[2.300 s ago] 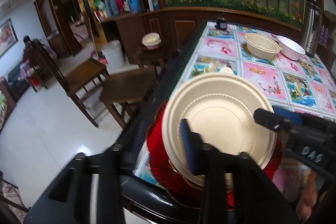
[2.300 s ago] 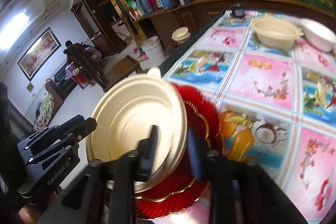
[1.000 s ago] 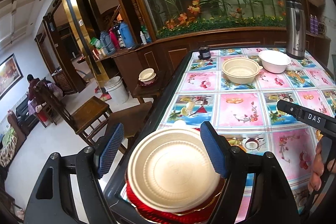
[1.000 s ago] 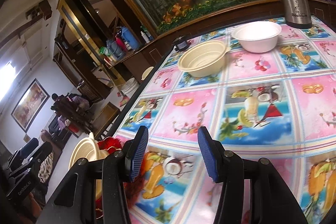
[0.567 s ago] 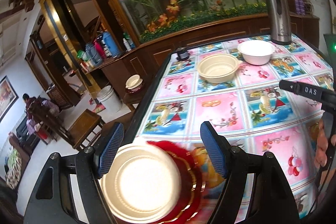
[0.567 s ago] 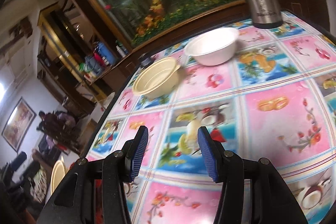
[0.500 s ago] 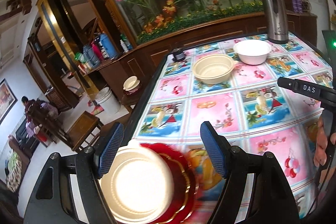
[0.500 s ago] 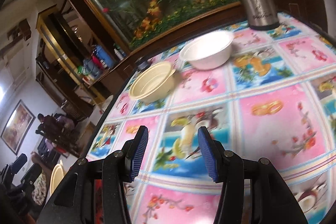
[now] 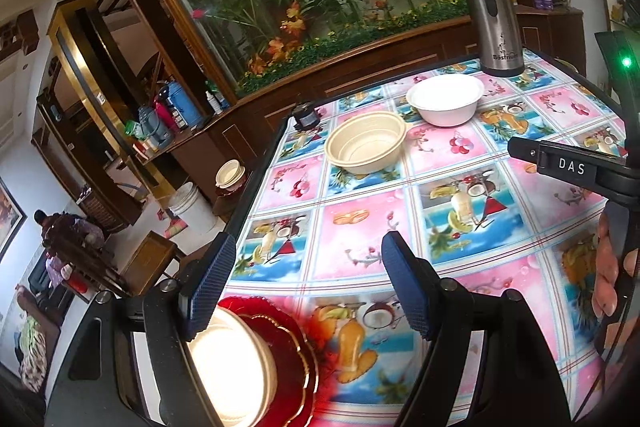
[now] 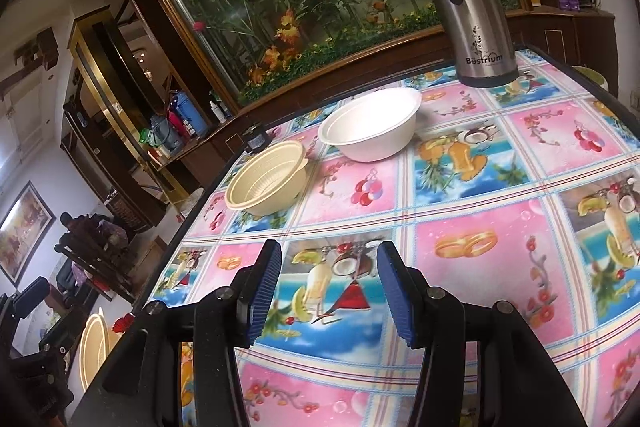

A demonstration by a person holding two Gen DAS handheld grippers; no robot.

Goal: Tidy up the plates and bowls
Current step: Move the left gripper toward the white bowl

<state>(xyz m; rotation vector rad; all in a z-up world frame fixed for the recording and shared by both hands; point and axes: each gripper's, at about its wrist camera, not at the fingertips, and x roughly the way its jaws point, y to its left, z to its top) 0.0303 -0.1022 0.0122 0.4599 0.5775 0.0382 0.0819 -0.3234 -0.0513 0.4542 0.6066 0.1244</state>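
Both your claws, left gripper (image 9: 304, 287) and right gripper (image 10: 326, 289), gape empty; grabbing the cream bowl (image 10: 267, 183) at 11 o'clock could knock the touching white bowl (image 10: 370, 129).

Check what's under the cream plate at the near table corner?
The cream plate sits on red plates with gold trim, at least two scalloped rims showing. Their centres, and how many are stacked there, are covered.
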